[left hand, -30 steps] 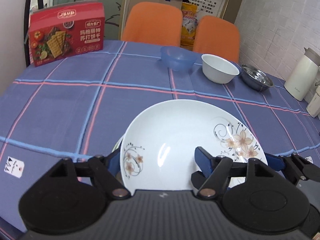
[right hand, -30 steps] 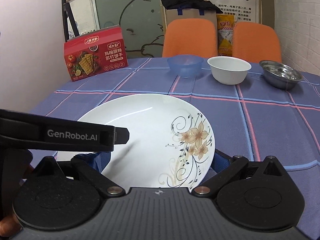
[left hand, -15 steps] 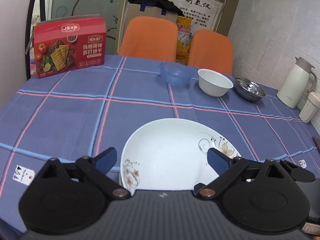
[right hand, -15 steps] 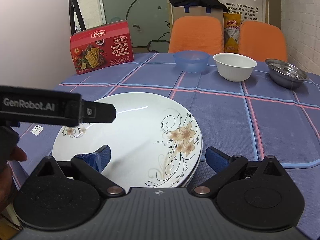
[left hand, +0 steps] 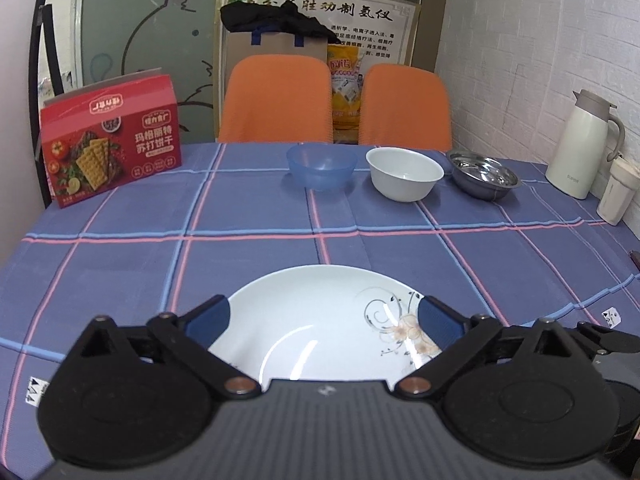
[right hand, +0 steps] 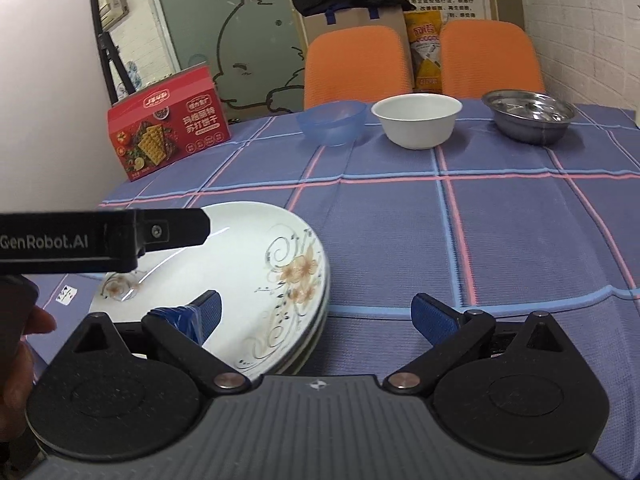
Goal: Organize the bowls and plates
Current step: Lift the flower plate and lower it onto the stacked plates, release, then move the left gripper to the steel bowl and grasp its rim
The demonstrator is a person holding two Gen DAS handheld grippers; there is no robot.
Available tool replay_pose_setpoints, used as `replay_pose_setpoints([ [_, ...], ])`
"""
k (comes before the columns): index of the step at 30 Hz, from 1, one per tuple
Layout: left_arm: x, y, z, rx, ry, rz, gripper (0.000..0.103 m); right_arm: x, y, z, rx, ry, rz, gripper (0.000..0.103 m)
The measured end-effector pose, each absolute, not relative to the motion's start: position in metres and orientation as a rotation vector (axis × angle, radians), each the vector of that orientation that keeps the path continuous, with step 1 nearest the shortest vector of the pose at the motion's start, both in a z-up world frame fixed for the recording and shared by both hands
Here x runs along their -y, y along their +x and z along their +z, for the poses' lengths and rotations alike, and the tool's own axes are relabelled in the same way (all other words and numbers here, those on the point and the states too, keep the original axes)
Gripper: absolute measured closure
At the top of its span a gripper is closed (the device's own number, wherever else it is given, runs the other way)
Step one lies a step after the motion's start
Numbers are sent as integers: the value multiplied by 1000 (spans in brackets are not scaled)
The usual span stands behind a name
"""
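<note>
Left wrist view shows the left gripper [left hand: 324, 316] spread wide, gripping nothing, with the plate stack [left hand: 320, 320] lying just ahead of and between its fingers. Right wrist view has the right gripper [right hand: 316, 314] wide apart and empty too, that stack [right hand: 248, 280] just ahead on its left, its left finger over the rim.

The risk, as I judge it: at least 2 plates sit slightly offset, so a nudge from either finger could slide the top one.

Well ahead of both grippers stand 3 bowls apart from one another: blue bowl [left hand: 322, 166], white bowl [left hand: 404, 174], steel bowl [left hand: 484, 174]. Stacking steel into ceramic could clatter or chip.

Readable writing: "GenRobot.AI" on the left gripper's body, seen from the right wrist. The red cracker box [left hand: 110, 140] and wall poster [left hand: 320, 12] carry Chinese text; the thermos [left hand: 580, 148] label is too small.
</note>
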State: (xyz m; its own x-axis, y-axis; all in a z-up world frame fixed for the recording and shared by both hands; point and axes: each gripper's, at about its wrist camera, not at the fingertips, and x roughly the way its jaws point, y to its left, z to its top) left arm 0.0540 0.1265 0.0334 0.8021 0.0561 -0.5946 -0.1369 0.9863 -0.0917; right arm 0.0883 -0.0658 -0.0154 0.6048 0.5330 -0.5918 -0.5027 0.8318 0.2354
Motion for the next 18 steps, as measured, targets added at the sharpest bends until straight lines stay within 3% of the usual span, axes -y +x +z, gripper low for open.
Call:
replay_pose_setpoints([
  [18, -80, 94, 35, -678, -65, 53, 4, 160, 123, -33, -728, 227, 342, 14],
])
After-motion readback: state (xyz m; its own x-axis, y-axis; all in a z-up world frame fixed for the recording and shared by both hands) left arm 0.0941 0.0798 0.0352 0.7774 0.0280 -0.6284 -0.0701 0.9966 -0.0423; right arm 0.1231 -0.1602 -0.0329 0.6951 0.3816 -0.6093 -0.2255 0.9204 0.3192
